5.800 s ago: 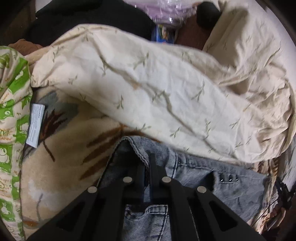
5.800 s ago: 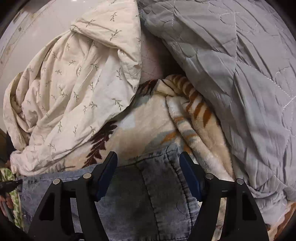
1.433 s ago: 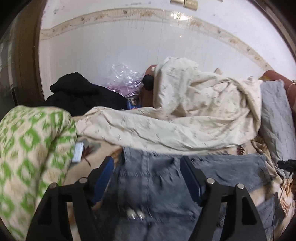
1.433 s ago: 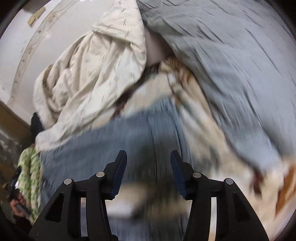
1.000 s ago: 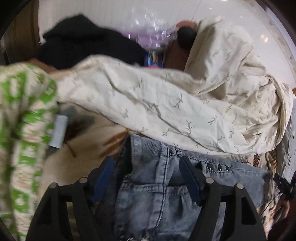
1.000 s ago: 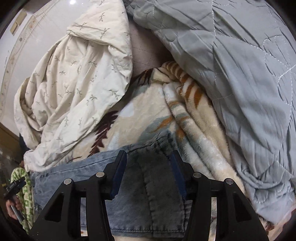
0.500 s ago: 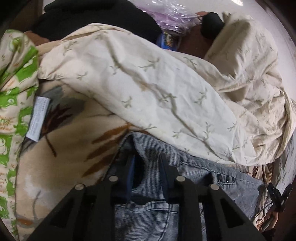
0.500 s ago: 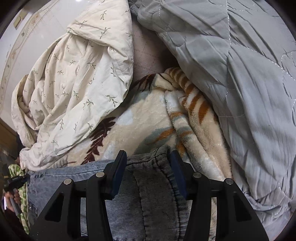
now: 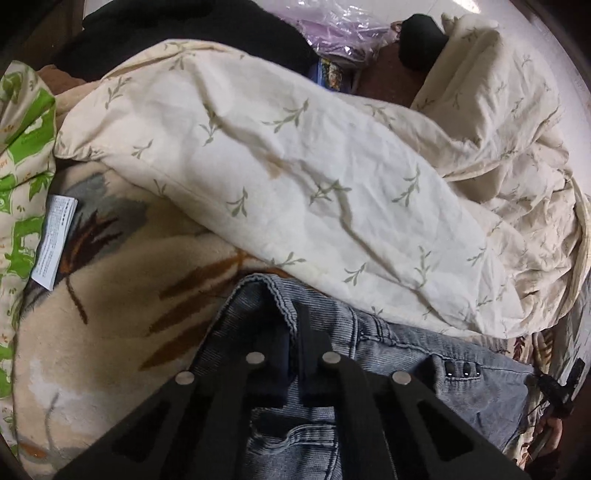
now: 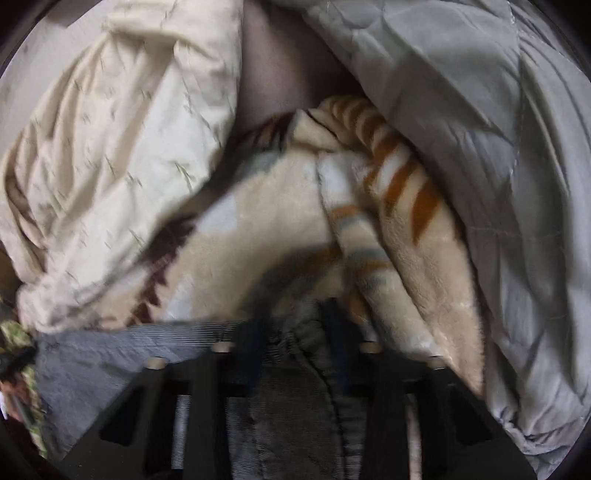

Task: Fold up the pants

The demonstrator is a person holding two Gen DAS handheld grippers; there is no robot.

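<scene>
Grey-blue denim pants lie across a fleece blanket, below a cream duvet. In the left wrist view my left gripper is shut on the pants' upper left corner, and the denim edge is pinched into a ridge between the fingers. The right wrist view is blurred. There my right gripper sits over the other end of the pants. Its jaws are closing, with a raised fold of dark denim pressed between them.
A cream leaf-print duvet is heaped behind the pants. A grey quilt fills the right side. The patterned fleece blanket carries a white label. Green patterned cloth lies at the left, with dark clothing behind.
The left jaws went from wide apart to shut on the denim corner as the gripper came down. The right jaws narrowed onto the denim fold, and that gripper moved closer to the bedding.
</scene>
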